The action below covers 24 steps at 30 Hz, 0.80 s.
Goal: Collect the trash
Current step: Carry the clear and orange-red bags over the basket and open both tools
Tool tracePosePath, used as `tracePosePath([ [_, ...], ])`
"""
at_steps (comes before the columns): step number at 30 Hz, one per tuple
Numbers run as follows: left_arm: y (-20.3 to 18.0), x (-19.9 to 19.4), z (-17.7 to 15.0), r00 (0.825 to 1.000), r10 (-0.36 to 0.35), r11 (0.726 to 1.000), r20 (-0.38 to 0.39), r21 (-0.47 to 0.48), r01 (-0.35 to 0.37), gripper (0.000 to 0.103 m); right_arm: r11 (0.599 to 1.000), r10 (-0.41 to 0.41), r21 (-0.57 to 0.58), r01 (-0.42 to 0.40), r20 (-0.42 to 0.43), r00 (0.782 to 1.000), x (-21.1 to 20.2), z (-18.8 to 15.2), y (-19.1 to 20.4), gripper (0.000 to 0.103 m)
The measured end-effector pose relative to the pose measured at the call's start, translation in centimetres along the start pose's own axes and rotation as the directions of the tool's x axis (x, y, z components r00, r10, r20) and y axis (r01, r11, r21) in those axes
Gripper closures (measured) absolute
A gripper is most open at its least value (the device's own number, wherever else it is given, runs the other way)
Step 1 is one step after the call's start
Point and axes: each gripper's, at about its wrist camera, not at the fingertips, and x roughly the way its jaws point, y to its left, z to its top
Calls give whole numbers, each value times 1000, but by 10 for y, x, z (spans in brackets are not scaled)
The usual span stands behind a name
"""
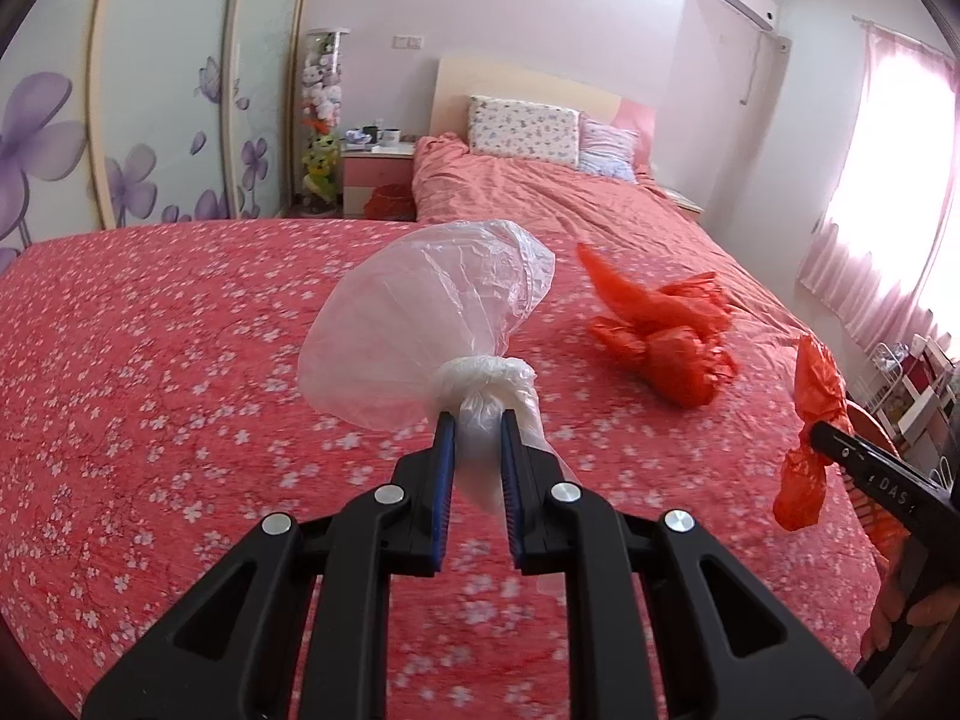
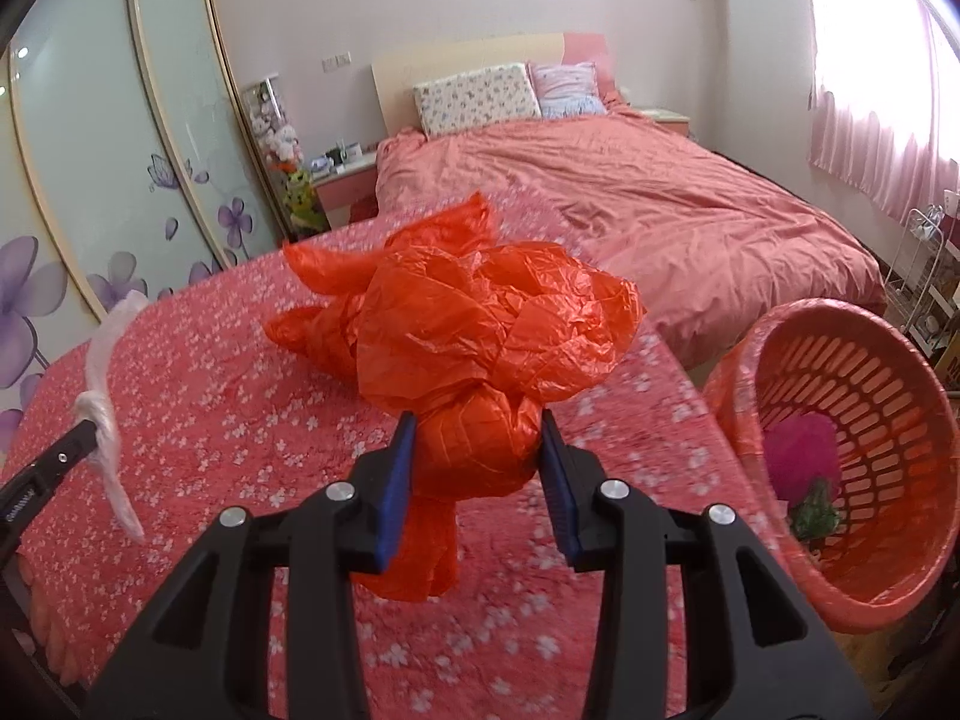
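Note:
My left gripper [image 1: 478, 420] is shut on the knot of a clear plastic bag [image 1: 420, 318] and holds it above the floral red cover [image 1: 150, 372]. My right gripper [image 2: 477, 426] is shut on the knot of an orange plastic bag [image 2: 486, 324], also seen at the right edge of the left wrist view [image 1: 807, 450]. Another crumpled orange bag [image 1: 666, 330] lies on the cover ahead; in the right wrist view it shows behind the held one [image 2: 312, 324]. The clear bag shows at the left in the right wrist view [image 2: 105, 408].
An orange slotted basket [image 2: 888, 396] stands tilted at the right with a pink and green item [image 2: 804, 468] inside. A bed with a pink quilt [image 2: 660, 204] and pillows [image 2: 480, 96] lies beyond. A wardrobe [image 2: 90, 150], nightstand [image 1: 378, 171] and wire rack [image 2: 924, 282] line the edges.

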Motion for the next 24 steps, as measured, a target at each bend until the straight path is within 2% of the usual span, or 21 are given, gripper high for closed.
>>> tracePosePath([
  [13, -67, -20, -3, 993, -114, 991, 9, 75, 113, 88, 999, -15, 49, 10, 111, 994, -65, -8, -48, 64],
  [24, -116, -21, -10, 976, -216, 967, -15, 135, 216, 88, 994, -91, 68, 80, 166, 982, -96, -20, -81, 64],
])
